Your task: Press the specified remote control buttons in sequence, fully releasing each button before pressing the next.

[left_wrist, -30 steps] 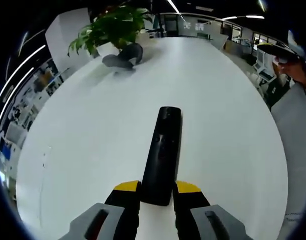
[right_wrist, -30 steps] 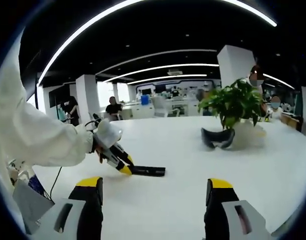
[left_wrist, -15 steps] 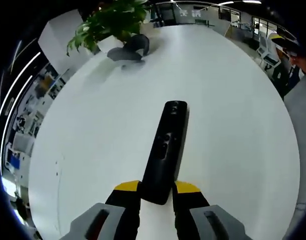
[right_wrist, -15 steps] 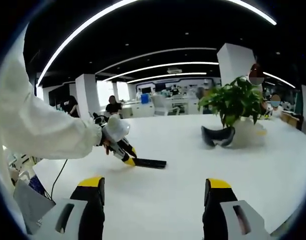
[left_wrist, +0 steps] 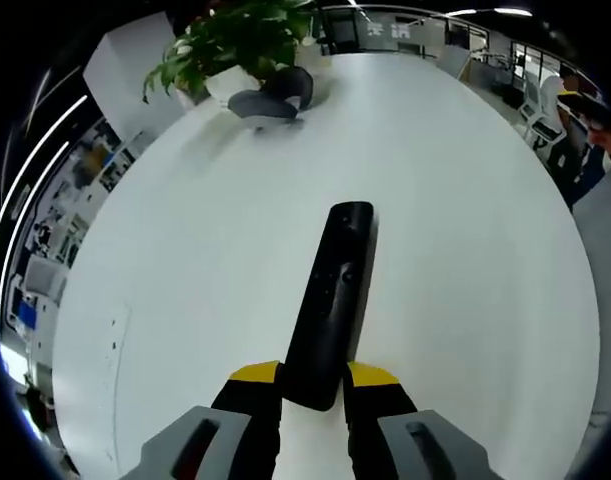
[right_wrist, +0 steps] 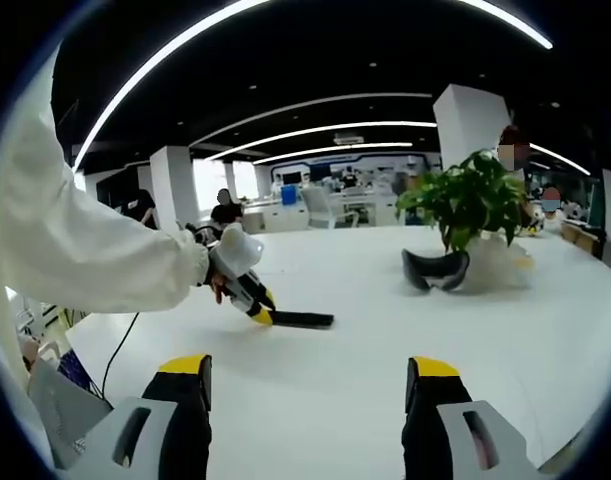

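Note:
A long black remote control [left_wrist: 331, 300] points away from me in the left gripper view, held above the white table [left_wrist: 465, 220]. My left gripper [left_wrist: 313, 378] is shut on its near end, yellow-tipped jaws on either side. In the right gripper view the same remote [right_wrist: 300, 320] sticks out from the left gripper [right_wrist: 262, 316], held by a white-sleeved arm [right_wrist: 95, 260]. My right gripper [right_wrist: 307, 372] stands open low in that view, well short of the remote, with nothing between its jaws.
A potted green plant [left_wrist: 240, 40] and a dark headset-like object [left_wrist: 270, 100] sit at the table's far end; the plant [right_wrist: 470, 205] and the dark object [right_wrist: 435, 272] also show at right. People sit in the office behind. A cable [right_wrist: 115, 360] hangs at left.
The left gripper has lifted and tilted a little with the remote still in it, so the table view shifted. The right gripper stays open and nearly still.

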The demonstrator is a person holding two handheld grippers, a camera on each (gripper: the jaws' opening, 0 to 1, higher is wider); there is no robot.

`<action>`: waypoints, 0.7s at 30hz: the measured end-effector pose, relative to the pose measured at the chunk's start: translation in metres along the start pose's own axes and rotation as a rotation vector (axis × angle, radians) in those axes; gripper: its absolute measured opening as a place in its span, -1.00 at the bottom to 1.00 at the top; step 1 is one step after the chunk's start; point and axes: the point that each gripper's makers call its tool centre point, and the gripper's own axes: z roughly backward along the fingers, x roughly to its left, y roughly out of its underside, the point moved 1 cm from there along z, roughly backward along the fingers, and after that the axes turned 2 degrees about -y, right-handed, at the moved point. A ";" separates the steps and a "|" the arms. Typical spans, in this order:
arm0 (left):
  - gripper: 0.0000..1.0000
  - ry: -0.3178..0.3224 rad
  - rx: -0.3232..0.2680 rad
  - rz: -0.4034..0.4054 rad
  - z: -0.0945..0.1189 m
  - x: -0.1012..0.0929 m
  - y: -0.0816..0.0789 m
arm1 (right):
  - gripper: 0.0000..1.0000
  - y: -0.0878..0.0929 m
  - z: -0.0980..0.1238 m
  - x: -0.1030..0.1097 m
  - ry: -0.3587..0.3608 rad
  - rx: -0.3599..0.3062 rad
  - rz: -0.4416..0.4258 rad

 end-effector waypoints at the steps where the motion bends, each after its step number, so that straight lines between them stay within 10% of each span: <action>1: -0.54 0.007 0.001 -0.011 0.000 0.000 0.000 | 0.57 0.000 0.000 0.000 0.000 -0.001 0.000; 21: -0.52 0.225 0.105 -0.073 0.000 0.006 0.004 | 0.52 0.003 -0.001 -0.001 0.002 0.018 -0.007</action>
